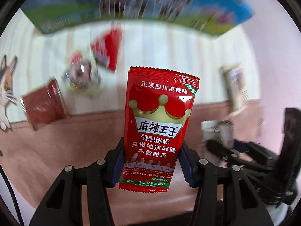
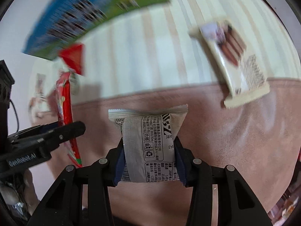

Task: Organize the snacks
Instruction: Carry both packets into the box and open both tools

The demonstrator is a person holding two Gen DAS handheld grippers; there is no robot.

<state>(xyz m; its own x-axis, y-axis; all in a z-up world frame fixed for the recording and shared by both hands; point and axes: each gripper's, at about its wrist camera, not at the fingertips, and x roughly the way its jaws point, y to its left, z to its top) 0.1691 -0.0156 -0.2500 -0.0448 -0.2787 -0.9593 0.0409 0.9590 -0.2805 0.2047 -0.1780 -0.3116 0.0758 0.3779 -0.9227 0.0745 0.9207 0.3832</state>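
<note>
Striped cloth (image 2: 143,60) held loose snacks below blue box (image 2: 97,13); left gripper (image 1: 151,162) clamped red packet (image 1: 160,120), right gripper (image 2: 148,160) clamped grey packet (image 2: 148,141); pick-up step, next likely carry toward box

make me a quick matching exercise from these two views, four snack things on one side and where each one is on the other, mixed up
Things:
1. red crown packet
2. grey packet
3. cream wafer packet
4. blue and green box

Places:
a. standing at the far edge of the striped cloth
b. held in the left gripper
c. lying across the line where striped cloth meets pink
d. held in the right gripper

Pairs: 1-b, 2-d, 3-c, 4-a
</note>
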